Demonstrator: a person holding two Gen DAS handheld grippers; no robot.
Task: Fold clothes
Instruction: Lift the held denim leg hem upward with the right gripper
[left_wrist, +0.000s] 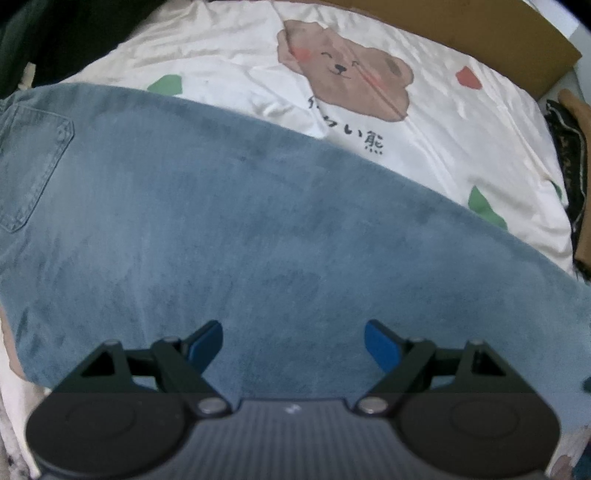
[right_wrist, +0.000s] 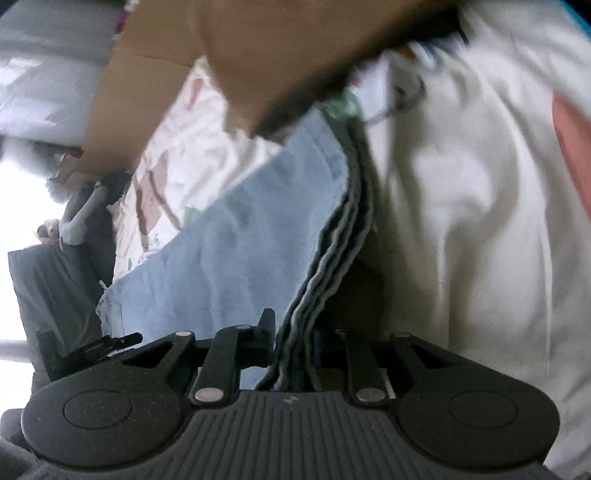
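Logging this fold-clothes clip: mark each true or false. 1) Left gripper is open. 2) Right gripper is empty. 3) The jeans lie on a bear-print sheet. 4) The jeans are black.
1) True: the left gripper is open above the jeans.
2) False: the right gripper is shut on the jeans' layered edge.
3) True: the bear-print sheet lies under them.
4) False: they are light blue denim.

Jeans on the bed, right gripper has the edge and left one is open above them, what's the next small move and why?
Probably lower the left gripper onto the jeans and close it. Its jaws stand wide apart, holding nothing, while the right gripper is clamped on the jeans' stacked edge. A second grip would let both ends lift together for the fold.
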